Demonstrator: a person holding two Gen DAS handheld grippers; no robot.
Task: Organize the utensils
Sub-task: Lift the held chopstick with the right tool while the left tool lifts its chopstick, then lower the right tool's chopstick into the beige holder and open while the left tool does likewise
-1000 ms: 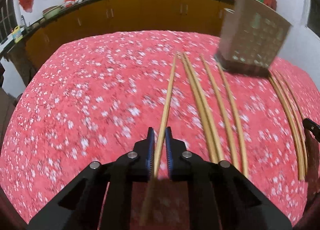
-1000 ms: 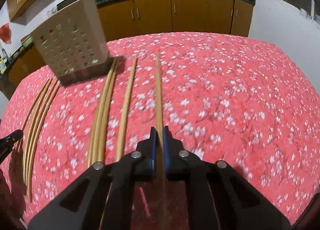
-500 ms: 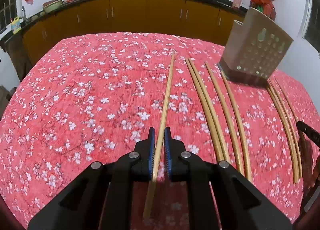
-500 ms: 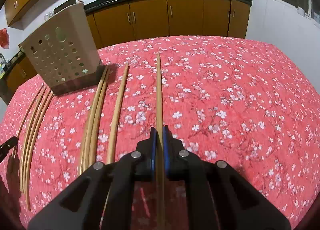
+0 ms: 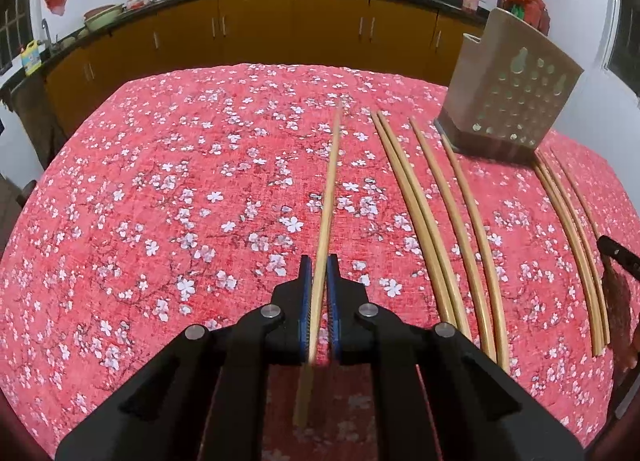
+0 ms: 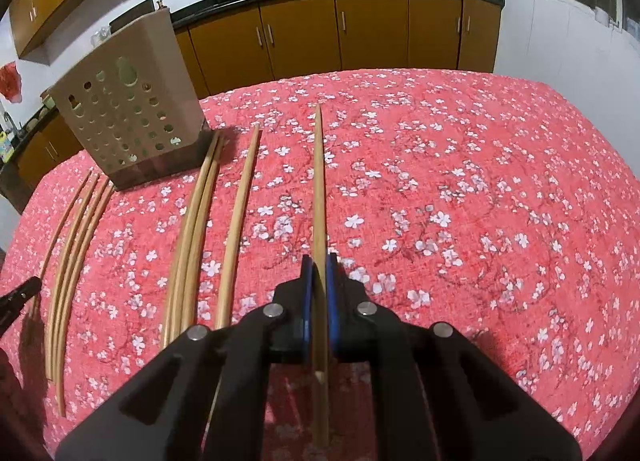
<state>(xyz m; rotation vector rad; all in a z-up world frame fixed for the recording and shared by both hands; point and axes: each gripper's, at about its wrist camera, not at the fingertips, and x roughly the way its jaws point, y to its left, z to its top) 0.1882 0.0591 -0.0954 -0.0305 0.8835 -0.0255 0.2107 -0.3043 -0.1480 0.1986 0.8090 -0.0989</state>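
Observation:
My left gripper (image 5: pixel 319 261) is shut on a wooden chopstick (image 5: pixel 329 197) that points forward over the red floral tablecloth. My right gripper (image 6: pixel 319 261) is shut on another chopstick (image 6: pixel 319 181), also pointing forward. Several more chopsticks lie on the cloth, to the right in the left wrist view (image 5: pixel 424 221) and to the left in the right wrist view (image 6: pixel 192 237). A beige perforated utensil holder (image 5: pixel 510 101) stands at the far right in the left wrist view and at the far left in the right wrist view (image 6: pixel 128 109).
The table (image 5: pixel 160 181) carries a red cloth with white blossoms. Orange kitchen cabinets (image 5: pixel 280 29) with a dark counter and woks run behind it. The other gripper's tip shows at the right edge of the left wrist view (image 5: pixel 618 257) and at the left edge of the right wrist view (image 6: pixel 16 295).
Both views have steadied and sit a little lower and closer to the cloth. Each gripper stays shut on its chopstick.

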